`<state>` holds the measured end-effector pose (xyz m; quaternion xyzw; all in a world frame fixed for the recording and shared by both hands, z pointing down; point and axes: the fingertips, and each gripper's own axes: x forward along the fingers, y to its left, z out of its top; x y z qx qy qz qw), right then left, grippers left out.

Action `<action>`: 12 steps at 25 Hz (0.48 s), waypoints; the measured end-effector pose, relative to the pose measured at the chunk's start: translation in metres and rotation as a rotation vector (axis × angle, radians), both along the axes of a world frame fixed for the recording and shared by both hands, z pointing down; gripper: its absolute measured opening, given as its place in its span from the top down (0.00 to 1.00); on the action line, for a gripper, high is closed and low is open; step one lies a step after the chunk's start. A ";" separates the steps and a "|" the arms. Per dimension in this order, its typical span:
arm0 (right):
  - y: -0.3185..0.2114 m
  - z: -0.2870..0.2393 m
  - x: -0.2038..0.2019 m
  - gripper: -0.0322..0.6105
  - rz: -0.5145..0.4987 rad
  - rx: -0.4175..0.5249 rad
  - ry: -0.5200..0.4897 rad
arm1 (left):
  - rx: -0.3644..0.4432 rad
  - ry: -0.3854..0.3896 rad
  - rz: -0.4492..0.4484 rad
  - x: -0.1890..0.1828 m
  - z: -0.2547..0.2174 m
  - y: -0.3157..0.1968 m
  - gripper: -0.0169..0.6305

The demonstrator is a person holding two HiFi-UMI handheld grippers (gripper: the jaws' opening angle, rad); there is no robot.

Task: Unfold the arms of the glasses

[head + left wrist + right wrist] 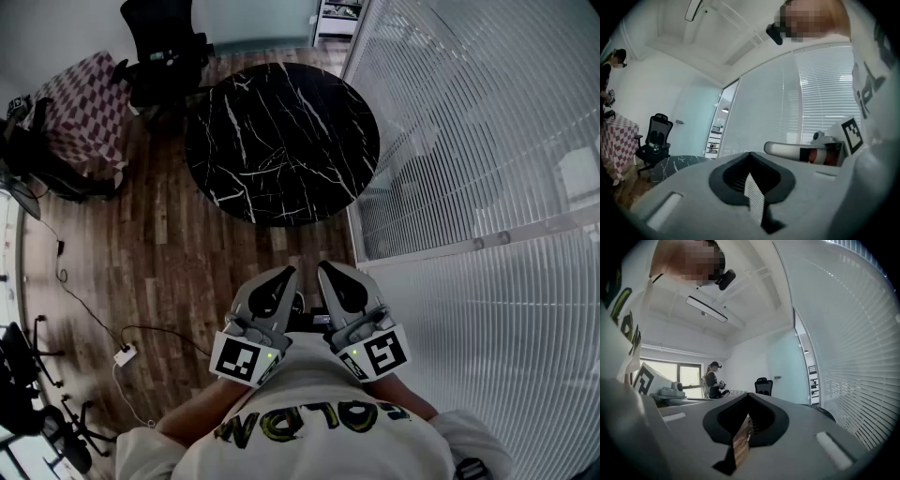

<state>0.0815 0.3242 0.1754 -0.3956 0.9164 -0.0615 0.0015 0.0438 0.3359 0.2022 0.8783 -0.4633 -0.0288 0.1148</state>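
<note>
Round black marble table (281, 141) lies ahead, with no glasses seen on it or in any view.
Short of the table, the grey left gripper (284, 274) and right gripper (327, 270) have their jaws pressed together, empty. Reaching in like that could knock the glasses instead of catching an arm.

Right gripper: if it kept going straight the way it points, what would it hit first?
Nothing close: the right gripper, shut and level, seems to point above the black marble table. Beyond that, probably the black office chair, though depth is unclear.
</note>
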 end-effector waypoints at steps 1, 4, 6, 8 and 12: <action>-0.001 0.001 0.001 0.95 -0.001 -0.002 0.001 | -0.002 -0.001 0.003 0.001 0.000 -0.001 0.97; -0.002 0.003 0.003 0.95 -0.006 -0.004 0.002 | -0.010 -0.004 0.006 0.005 0.003 -0.004 0.97; -0.004 0.004 0.005 0.95 -0.013 -0.005 0.000 | -0.019 -0.007 0.003 0.007 0.007 -0.007 0.97; -0.005 0.005 0.008 0.95 -0.021 -0.007 -0.001 | -0.026 -0.007 -0.006 0.009 0.008 -0.010 0.97; -0.007 0.006 0.016 0.95 -0.029 -0.007 -0.001 | -0.029 -0.012 -0.027 0.016 0.008 -0.015 0.97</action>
